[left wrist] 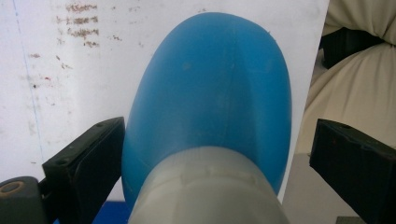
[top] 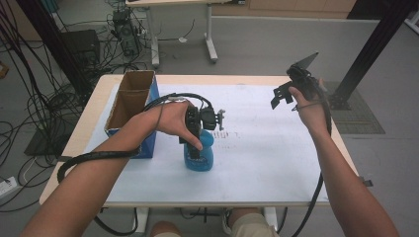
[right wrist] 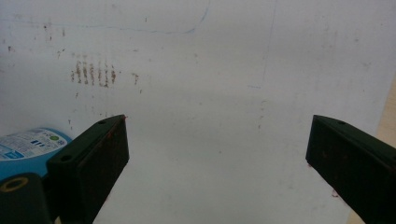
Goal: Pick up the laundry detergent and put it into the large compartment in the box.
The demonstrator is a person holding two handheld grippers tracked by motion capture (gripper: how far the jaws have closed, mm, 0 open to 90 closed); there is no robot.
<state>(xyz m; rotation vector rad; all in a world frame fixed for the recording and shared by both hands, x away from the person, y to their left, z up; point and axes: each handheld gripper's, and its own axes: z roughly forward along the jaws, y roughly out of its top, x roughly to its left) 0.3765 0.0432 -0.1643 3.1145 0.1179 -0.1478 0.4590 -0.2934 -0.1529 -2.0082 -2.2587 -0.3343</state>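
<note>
Near the table's front edge, a blue bottle stands upright, neck up, between the left gripper's spread jaws; right gripper jaws apart.

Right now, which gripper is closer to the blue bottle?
Left. The left gripper sits right above the blue bottle, its open fingers on either side of the top. The right gripper is held up high, far off to the bottle's right.

Grey floor, perhaps tangled cables.
</note>
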